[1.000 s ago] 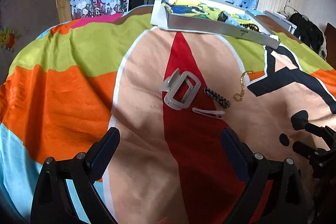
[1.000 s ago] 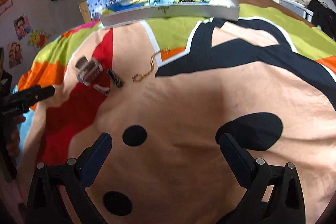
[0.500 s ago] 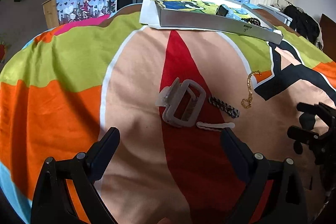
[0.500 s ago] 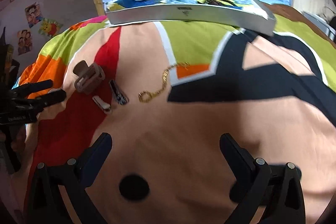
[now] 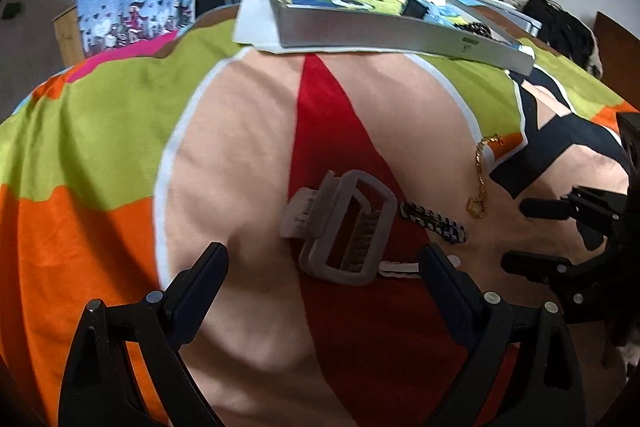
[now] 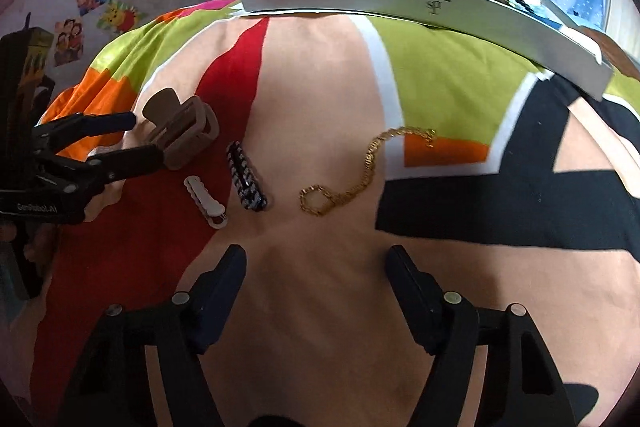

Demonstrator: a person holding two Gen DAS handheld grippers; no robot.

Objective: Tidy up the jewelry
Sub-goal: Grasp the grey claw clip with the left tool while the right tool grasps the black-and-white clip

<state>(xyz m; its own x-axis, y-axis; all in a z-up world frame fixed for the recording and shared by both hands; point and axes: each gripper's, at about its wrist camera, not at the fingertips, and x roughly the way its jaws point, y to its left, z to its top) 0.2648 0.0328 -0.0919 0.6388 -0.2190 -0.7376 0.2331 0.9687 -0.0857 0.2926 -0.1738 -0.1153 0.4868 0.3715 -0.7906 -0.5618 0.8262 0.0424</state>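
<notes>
A beige claw clip, white clip, black-and-white checked clip and gold chain are lying mid-frame on an orange, green, red, peach and black bedspread.

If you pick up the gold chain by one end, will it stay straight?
Probably not. The gold chain lies in a wavy curve with a loop at one end, so it likely dangles limply. Its fine links look light and could slip between the fingers.

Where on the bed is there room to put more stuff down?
Bare blanket lies between the right gripper and the gold chain, and on the green and orange stretch left of the claw clip. It is crowded where the claw clip, white clip, checked clip and chain cluster.
</notes>
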